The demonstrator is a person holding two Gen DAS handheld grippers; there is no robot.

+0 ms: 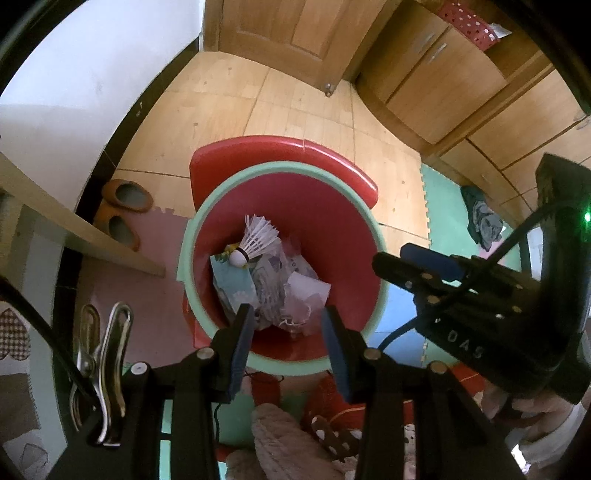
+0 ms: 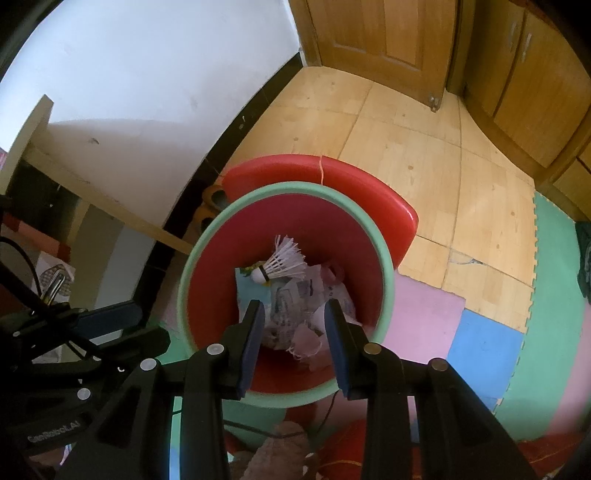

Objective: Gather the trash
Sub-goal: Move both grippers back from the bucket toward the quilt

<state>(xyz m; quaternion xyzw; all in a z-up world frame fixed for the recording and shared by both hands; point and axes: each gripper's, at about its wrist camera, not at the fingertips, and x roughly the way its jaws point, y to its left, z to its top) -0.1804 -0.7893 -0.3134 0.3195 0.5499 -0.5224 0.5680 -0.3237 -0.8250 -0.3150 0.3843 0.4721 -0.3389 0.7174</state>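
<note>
1. Left wrist view looks steeply down on a round bin (image 1: pixel 284 168) with a mint-green rim and red inside; every place below is given from this bin.
2. Inside the bin lies the trash: a white shuttlecock (image 1: pixel 255 240) on top, cork end toward the left, over crumpled printed paper (image 1: pixel 280 288) and a pale blue sheet (image 1: pixel 231 280).
3. Directly above the bin's near rim hangs the left gripper (image 1: pixel 288 347), its blue-padded jaws apart with nothing between them.
4. Right of the bin, the right gripper (image 1: pixel 428 258) shows from the side; in its own view the right gripper (image 2: pixel 293 343) also hangs over the near rim, jaws apart and empty, the trash lying below them.
5. Behind the bin stands a red plastic stool or seat (image 1: pixel 280 146), its edge curving round the far rim.
6. Beyond that runs a light wooden floor (image 1: pixel 295 107) up to a wooden door (image 1: pixel 291 33), with wooden cabinets (image 1: pixel 461 96) to the far right of the bin.
7. Left of the bin a white wall (image 1: pixel 85 74) meets a black skirting, and a pair of orange slippers (image 1: pixel 125 206) lies beside it.
8. Foam puzzle mats (image 2: pixel 491 332) in pink, blue and green cover the floor around the bin's near and right sides.
9. A crumpled dark cloth (image 1: pixel 482 219) lies on the green mat, well to the right.
10. A metal clip (image 1: pixel 107 365) sits near the left gripper's frame.
</note>
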